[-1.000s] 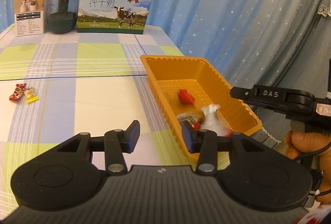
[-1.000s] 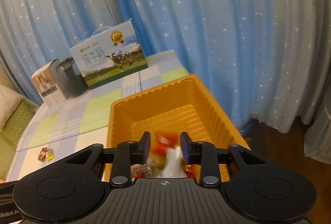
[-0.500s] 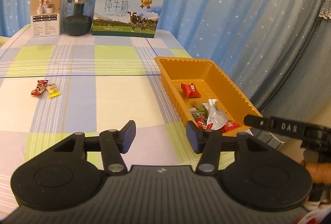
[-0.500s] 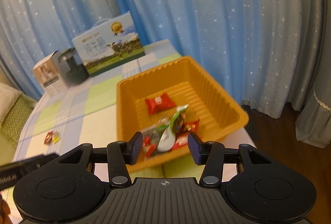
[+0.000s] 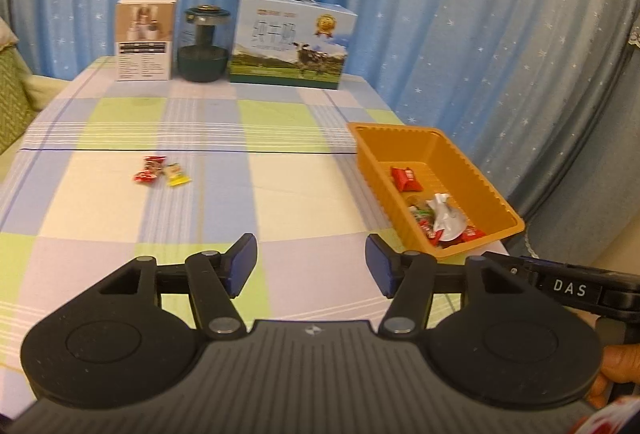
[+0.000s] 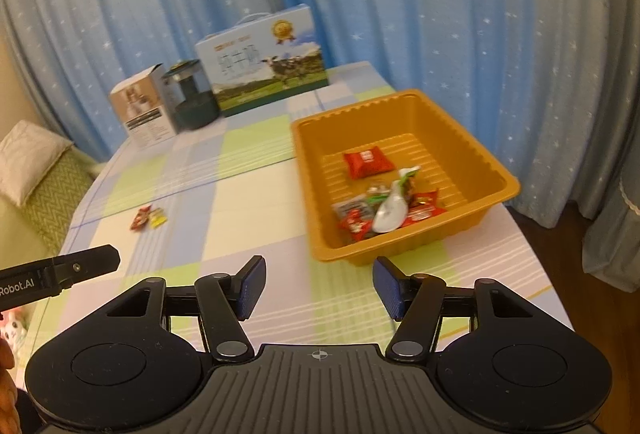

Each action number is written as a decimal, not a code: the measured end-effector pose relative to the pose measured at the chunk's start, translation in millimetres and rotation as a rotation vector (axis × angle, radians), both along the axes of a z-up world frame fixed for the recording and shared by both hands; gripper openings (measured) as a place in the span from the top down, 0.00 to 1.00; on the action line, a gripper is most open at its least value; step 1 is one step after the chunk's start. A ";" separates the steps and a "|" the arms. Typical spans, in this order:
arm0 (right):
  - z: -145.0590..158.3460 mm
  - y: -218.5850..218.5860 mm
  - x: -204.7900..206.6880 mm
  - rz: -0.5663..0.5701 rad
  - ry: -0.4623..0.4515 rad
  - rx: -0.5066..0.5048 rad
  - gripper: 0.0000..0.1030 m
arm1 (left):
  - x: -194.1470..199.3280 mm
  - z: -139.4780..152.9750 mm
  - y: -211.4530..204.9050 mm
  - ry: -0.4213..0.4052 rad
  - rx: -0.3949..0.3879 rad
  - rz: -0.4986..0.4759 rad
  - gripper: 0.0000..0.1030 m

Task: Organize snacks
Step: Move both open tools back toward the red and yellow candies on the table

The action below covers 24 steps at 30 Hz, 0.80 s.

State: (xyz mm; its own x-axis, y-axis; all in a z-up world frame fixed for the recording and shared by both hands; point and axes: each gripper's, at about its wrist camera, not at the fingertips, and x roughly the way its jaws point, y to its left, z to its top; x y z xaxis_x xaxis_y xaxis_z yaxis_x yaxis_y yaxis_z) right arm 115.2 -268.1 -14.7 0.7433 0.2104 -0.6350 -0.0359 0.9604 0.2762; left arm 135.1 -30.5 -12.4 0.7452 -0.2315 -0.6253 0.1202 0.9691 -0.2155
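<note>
An orange tray (image 5: pixel 472 169) (image 6: pixel 472 149) stands at the table's right edge and holds several wrapped snacks, among them a red pack (image 5: pixel 406 179) (image 6: pixel 367 162) and a white wrapper (image 6: pixel 392 209). A red candy (image 5: pixel 149 169) (image 6: pixel 140 218) and a yellow candy (image 5: pixel 176 175) (image 6: pixel 157 217) lie together on the cloth at the left. My left gripper (image 5: pixel 310 266) is open and empty above the near table. My right gripper (image 6: pixel 318 284) is open and empty, just short of the tray's near wall.
At the table's back stand a white box (image 5: pixel 145 37), a dark jar (image 5: pixel 204 45) and a milk carton box (image 5: pixel 290 41). Blue star curtains hang behind. A green sofa (image 6: pixel 48 185) is left of the table.
Both grippers pulled back from the tray and opened wider. The right gripper, which was over the tray's snacks, now sits before the tray's near wall.
</note>
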 end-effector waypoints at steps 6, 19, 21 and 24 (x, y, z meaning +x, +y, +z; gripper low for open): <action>4.4 23.2 -6.0 0.054 -0.011 -0.018 0.39 | -14.1 3.9 22.2 0.001 0.020 0.042 0.37; 7.8 66.2 -3.1 0.146 -0.020 -0.037 0.36 | -26.1 7.2 62.1 0.004 0.046 0.124 0.30; 8.1 71.5 -2.7 0.160 -0.020 -0.043 0.35 | -27.1 7.2 68.1 0.004 0.052 0.135 0.29; 8.8 80.1 -1.4 0.179 -0.024 -0.054 0.35 | -28.3 6.9 76.4 0.006 0.054 0.149 0.27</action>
